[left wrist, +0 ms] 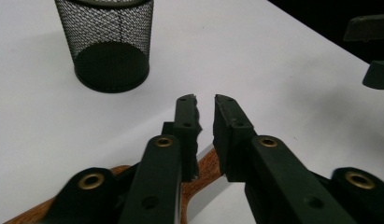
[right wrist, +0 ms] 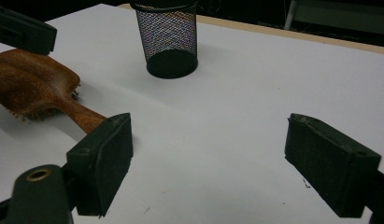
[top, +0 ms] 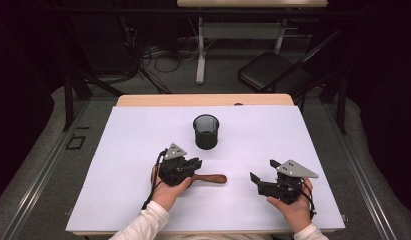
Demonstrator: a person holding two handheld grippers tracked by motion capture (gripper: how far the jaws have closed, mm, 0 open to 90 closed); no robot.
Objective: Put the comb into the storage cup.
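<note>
We see the left hand-held gripper (top: 197,163) nearly closed over the wooden brush (top: 213,178), gripping nothing, the right hand-held gripper (top: 259,171) wide open and empty.

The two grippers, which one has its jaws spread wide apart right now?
The right gripper: its jaws stand wide apart over bare white table. The left gripper has its jaws nearly together, over the wooden brush.

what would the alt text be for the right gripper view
The right gripper, jaws wide open, hovers over a white table. A wooden hairbrush lies at left, and a black mesh cup stands upright beyond.
</note>
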